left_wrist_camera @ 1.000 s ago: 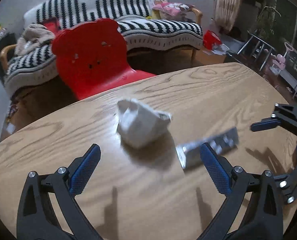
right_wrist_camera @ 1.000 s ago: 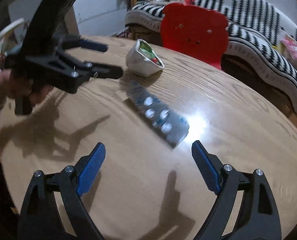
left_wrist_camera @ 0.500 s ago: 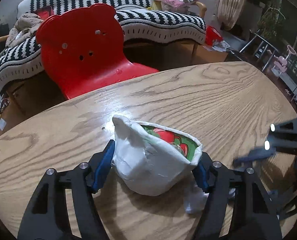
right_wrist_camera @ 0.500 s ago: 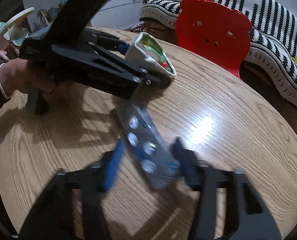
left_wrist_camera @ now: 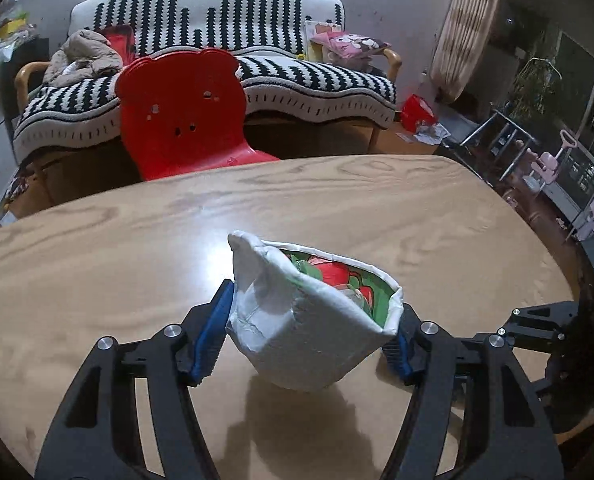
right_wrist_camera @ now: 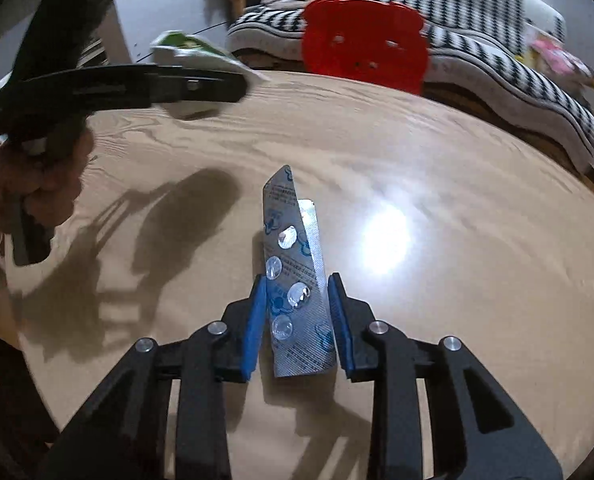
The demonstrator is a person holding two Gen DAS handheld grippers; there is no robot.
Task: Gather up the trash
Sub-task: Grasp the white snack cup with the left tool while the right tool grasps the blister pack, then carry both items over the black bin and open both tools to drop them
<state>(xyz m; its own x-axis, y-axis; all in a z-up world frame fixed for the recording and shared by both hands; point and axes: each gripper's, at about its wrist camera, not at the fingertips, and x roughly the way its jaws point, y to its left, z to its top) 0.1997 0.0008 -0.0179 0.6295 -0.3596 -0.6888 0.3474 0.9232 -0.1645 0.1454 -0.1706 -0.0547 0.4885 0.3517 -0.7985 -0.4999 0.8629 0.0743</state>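
My left gripper (left_wrist_camera: pixel 311 332) is shut on a crumpled white wrapper (left_wrist_camera: pixel 297 332) with a red and green printed inside, held above the wooden table (left_wrist_camera: pixel 117 248). The wrapper (right_wrist_camera: pixel 189 52) also shows at the upper left of the right wrist view, in the left gripper (right_wrist_camera: pixel 201 88). My right gripper (right_wrist_camera: pixel 297 312) is shut on a silver pill blister strip (right_wrist_camera: pixel 293 276), which stands up off the table. The right gripper's black frame (left_wrist_camera: pixel 545 324) shows at the right edge of the left wrist view.
A red bear-shaped chair (left_wrist_camera: pixel 181 108) stands at the table's far edge, with a black-and-white striped sofa (left_wrist_camera: pixel 257 64) behind it. Clutter and metal racks (left_wrist_camera: pixel 509 136) stand on the floor at the right. A white cabinet (right_wrist_camera: pixel 165 12) is at the far left.
My left gripper closed on the wrapper and lifted it. My right gripper moved in, closed on the blister strip and raised it off the table.
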